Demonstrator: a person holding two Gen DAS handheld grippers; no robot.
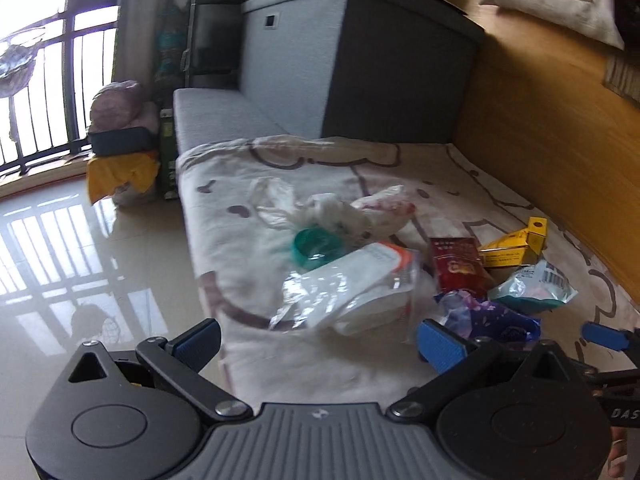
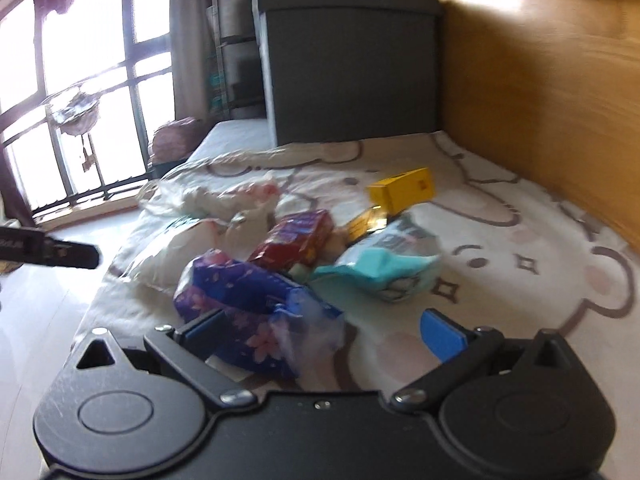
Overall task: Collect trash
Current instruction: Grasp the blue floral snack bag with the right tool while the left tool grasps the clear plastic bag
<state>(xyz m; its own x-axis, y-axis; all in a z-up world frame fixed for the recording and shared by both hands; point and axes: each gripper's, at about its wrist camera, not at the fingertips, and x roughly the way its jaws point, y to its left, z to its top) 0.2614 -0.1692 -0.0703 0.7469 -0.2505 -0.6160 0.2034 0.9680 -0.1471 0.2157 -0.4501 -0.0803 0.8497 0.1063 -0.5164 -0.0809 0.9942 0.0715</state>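
Trash lies in a heap on a white bear-print blanket (image 1: 400,360): a clear plastic bag (image 1: 352,292), a teal lid (image 1: 314,244), crumpled white bags (image 1: 340,208), a red packet (image 1: 458,264), a yellow box (image 1: 516,244), a teal wrapper (image 1: 532,284) and a purple flowered wrapper (image 1: 488,316). My left gripper (image 1: 320,340) is open and empty, just short of the clear bag. My right gripper (image 2: 324,332) is open, its jaws either side of the purple wrapper (image 2: 248,300). The red packet (image 2: 296,236), yellow box (image 2: 404,190) and teal wrapper (image 2: 384,268) lie beyond it.
A dark grey storage box (image 1: 360,60) stands at the blanket's far end against a wooden wall (image 1: 540,128). Shiny tiled floor (image 1: 80,260) lies left of the bed, with bags (image 1: 120,152) by the barred window. The left gripper's finger (image 2: 60,254) shows at left in the right wrist view.
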